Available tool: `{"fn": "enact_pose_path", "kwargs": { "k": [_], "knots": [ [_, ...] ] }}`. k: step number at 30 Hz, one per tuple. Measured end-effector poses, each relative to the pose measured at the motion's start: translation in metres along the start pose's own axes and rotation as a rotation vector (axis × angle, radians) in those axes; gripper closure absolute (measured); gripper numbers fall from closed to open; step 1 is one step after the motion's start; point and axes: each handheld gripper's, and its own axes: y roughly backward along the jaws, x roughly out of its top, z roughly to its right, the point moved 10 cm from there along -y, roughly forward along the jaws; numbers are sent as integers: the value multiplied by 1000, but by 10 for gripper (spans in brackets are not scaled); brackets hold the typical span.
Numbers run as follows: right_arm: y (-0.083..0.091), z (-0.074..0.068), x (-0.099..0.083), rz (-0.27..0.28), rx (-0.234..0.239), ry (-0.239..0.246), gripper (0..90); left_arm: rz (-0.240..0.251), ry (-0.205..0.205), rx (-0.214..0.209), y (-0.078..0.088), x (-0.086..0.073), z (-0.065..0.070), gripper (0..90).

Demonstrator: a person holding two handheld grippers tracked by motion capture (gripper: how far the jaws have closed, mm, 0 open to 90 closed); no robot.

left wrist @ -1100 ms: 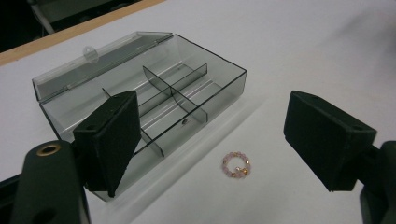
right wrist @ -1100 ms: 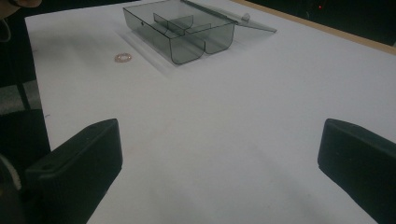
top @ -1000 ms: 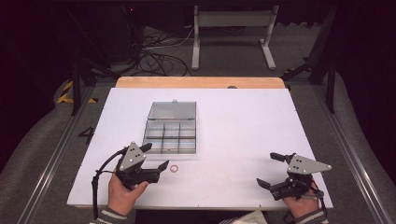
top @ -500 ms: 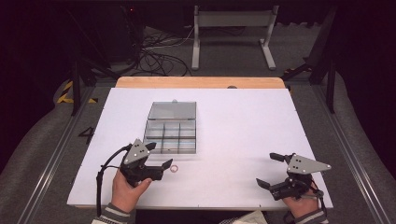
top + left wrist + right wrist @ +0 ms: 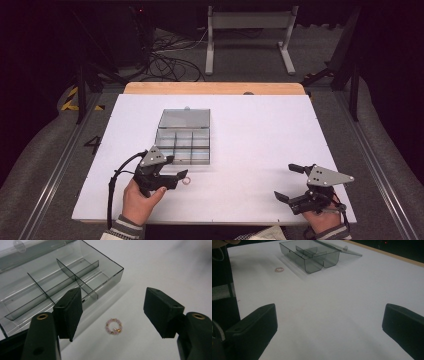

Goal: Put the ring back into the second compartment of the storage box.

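1. Beads strung into a small pink-and-gold ring [image 5: 113, 326] lie on the white counter [image 5: 260, 135], just in front of the open, smoke-grey plastic compartment box [image 5: 183, 140].
2. Left claw [image 5: 113, 315] straddles the ring; its jaws have just been closing yet stand apart from it, gripping nothing, apparently lined up for a pickup.
3. Right claw [image 5: 295, 182] waits wide open and empty, well apart, leaving room.

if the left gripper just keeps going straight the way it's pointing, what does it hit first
Most likely the small pink bead ring, which lies on the white table between the open jaws of the left gripper, which have just been closing. The compartment box sits off to one side.
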Motion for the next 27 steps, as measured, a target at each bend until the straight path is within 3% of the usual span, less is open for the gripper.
{"fn": "enact_pose_path", "kwargs": {
  "k": [10,27],
  "knots": [
    [0,0,0,-1,3,1,7,-117,-23,6,-15,-6,3,400],
    [-1,-1,0,-3,7,5,7,-244,-31,15,-31,-17,-1,490]
  ]
}}
